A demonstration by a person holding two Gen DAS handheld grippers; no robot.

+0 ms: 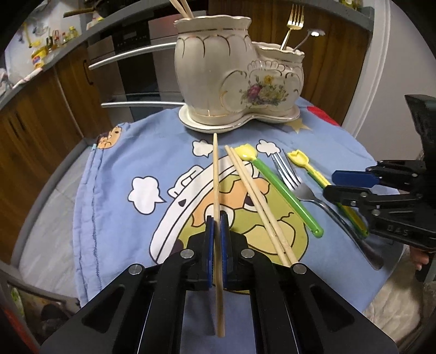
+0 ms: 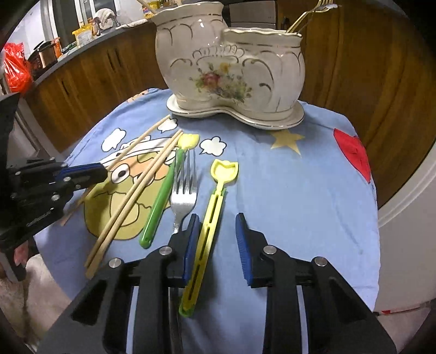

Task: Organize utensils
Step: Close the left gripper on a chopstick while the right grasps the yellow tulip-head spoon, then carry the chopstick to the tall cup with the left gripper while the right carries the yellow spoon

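Your left gripper (image 1: 217,217) was clamped down on a single wooden chopstick (image 1: 215,174), blue pads pinching it around mid-length, so the stick ran straight ahead of the fingers toward the ceramic holder (image 1: 234,73) and trailed back under the gripper body. Just right of those fingers lay the chopstick pair (image 1: 256,201), side by side on the blue cartoon cloth (image 1: 114,190), angled away to the front-left. Further right of that sat the green-handled spoon (image 1: 283,190) with its yellow bowl, then the metal fork (image 1: 297,182).

Your right gripper (image 2: 215,237) was spread wide, nothing held between its pads. The yellow spoon (image 2: 215,196) lay on the cloth in that gap, close against the left finger, bowl pointing forward, handle end running back under the gripper. The fork's handle passed under that same left finger, its tines out front-left beside the green spoon.

The holder stood dead ahead of both grippers at the far edge of the cloth, on its own saucer. Its taller compartment had chopsticks (image 1: 182,8) poking out, the lower one had a gold fork (image 1: 293,24) and another metal utensil; couldn't tell what kind.
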